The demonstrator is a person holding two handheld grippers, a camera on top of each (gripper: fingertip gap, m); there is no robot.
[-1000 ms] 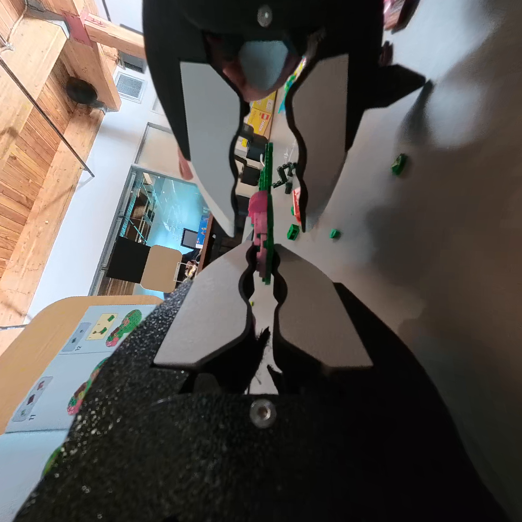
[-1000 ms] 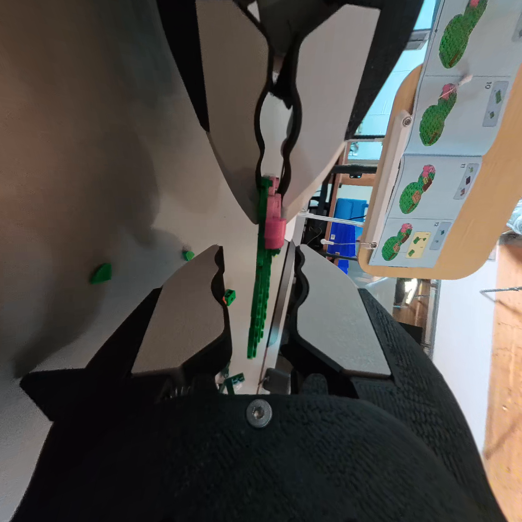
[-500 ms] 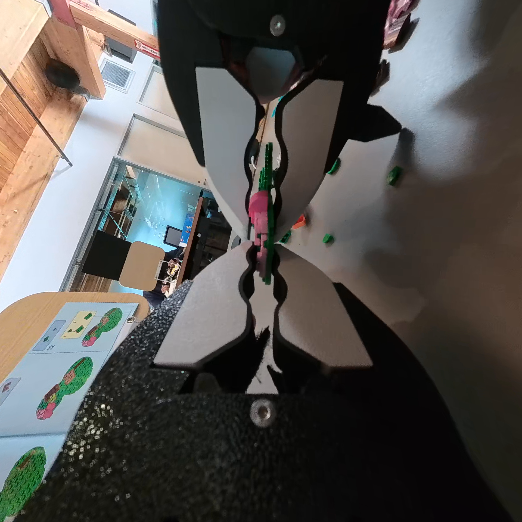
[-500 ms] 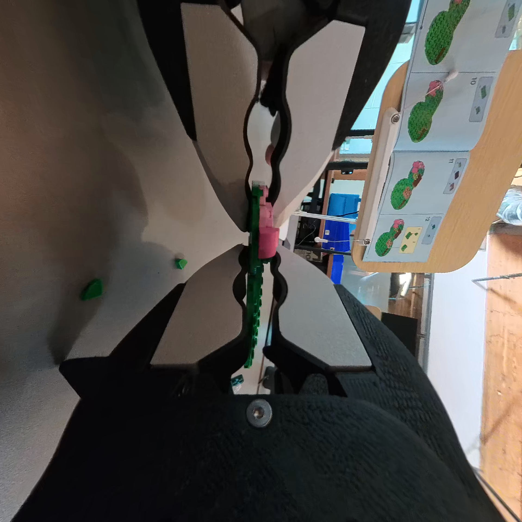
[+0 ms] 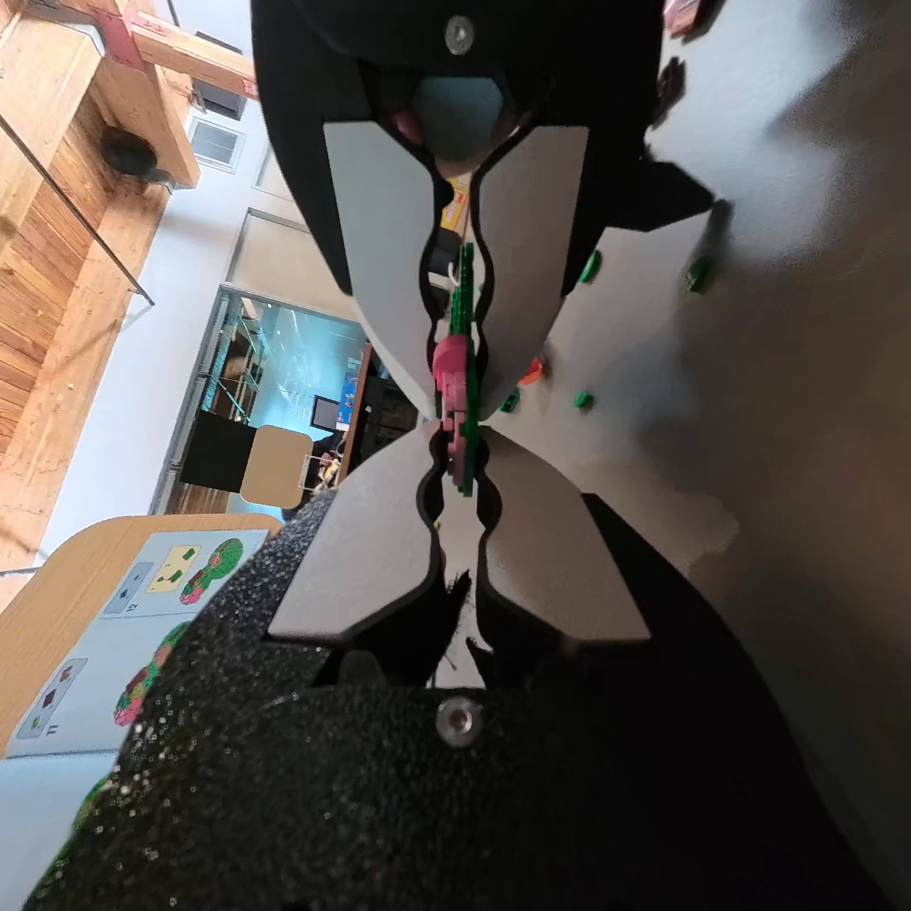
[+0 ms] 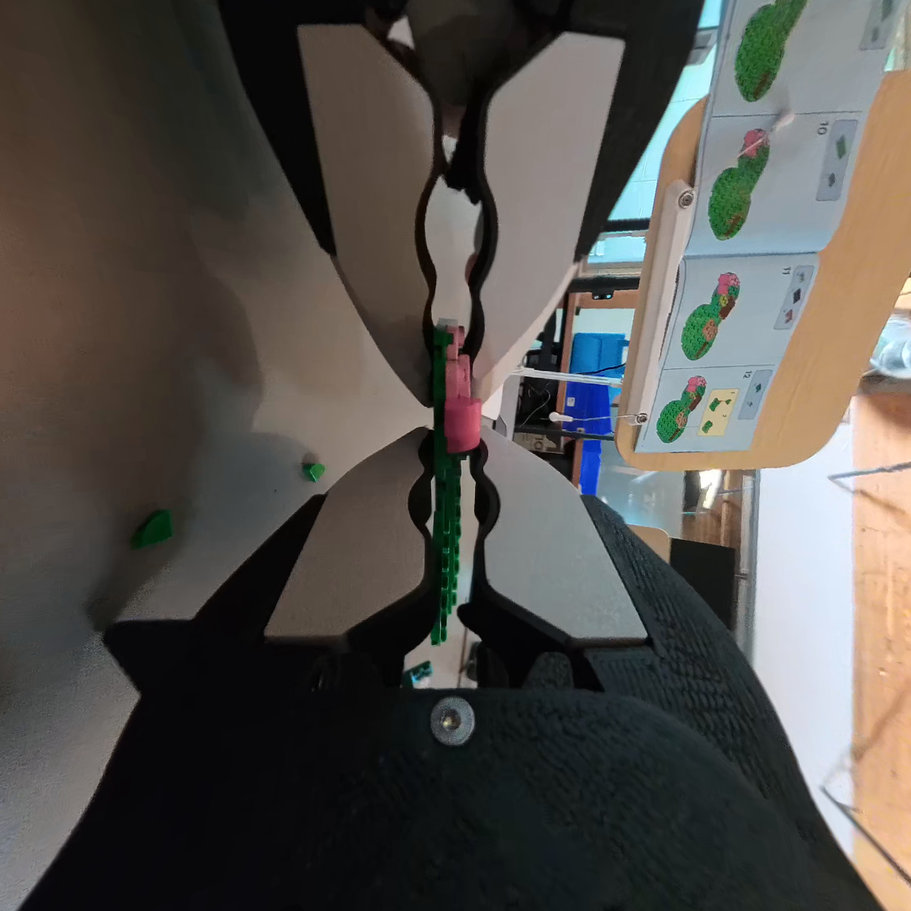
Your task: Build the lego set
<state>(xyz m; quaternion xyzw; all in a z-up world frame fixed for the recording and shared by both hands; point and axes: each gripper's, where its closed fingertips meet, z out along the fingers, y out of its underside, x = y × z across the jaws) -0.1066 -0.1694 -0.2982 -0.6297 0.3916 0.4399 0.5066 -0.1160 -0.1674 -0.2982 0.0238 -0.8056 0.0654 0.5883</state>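
Note:
A green lego plate (image 5: 466, 315) with pink bricks (image 5: 451, 379) on one face is held edge-on above the grey table (image 5: 764, 394). My left gripper (image 5: 459, 438) is shut on the plate's end with the pink bricks. My right gripper (image 5: 457, 409) faces it from the top of the left wrist view, tip to tip. In the right wrist view my right gripper (image 6: 456, 436) is shut on the green plate (image 6: 446, 542) beside a pink round brick (image 6: 463, 419). The left gripper (image 6: 456, 397) comes in from above.
Loose green pieces (image 5: 697, 273) (image 6: 153, 530) and an orange piece (image 5: 530, 375) lie on the table (image 6: 148, 296). An instruction booklet (image 6: 739, 320) stands clipped to a wooden board, also in the left wrist view (image 5: 148, 616). A yellow box (image 5: 451, 209) lies far off. The grippers are tip to tip, or close to it.
My right gripper, open around the plate a second ago, has closed on it and moved up against the left gripper's tips. The left gripper has kept its hold.

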